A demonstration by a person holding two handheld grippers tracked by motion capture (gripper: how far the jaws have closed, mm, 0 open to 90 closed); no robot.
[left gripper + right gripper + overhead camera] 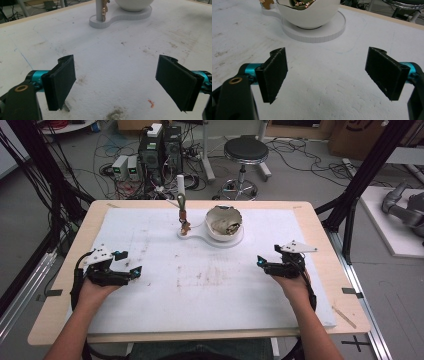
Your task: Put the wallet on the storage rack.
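A white egg-shaped bowl (224,222) with a broken-looking rim and gold inside sits on a flat white base (200,237) at the back middle of the white mat (210,285). A post (181,195) rises from the base's left lobe, and a gold-brown piece (184,220) hangs from it. My left gripper (128,262) rests low over the mat at the left, open and holding nothing. At the right, my right gripper (267,256) is open and holds nothing. The left gripper view has its open gripper (117,82), the post (99,10) and base (120,18) far ahead. The right gripper view has its open gripper (327,77) facing the bowl (309,15).
The mat lies on a wooden table (320,235) and carries brown stains (205,277) and an orange speck (150,103). Beyond the table stand a black stool (245,150), computer towers (160,150) and floor cables. A grey robot arm (405,207) lies off to the right.
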